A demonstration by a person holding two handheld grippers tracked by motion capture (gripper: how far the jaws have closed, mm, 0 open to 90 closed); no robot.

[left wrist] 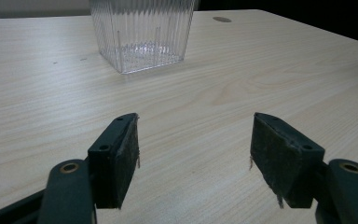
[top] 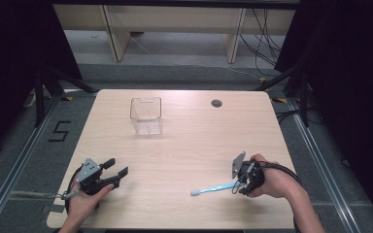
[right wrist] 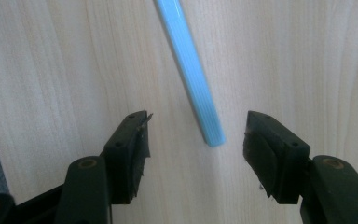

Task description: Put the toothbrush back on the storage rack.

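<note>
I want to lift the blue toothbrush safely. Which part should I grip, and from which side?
Grip the toothbrush at its handle end, from above, jaws across its narrow width: it lies flat, and the open right gripper already straddles that end.

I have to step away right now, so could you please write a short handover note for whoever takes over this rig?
Left gripper: open, holding nothing, low over the near left of the table.
Right gripper: open, jaws either side of the handle end of the blue toothbrush, not closed on it.
Toothbrush lies flat at near right.
Clear ribbed container stands upright and looks empty at far centre.
Done: nothing lifted.
Left, probably: grasp the toothbrush, perhaps put it in the container.
</note>
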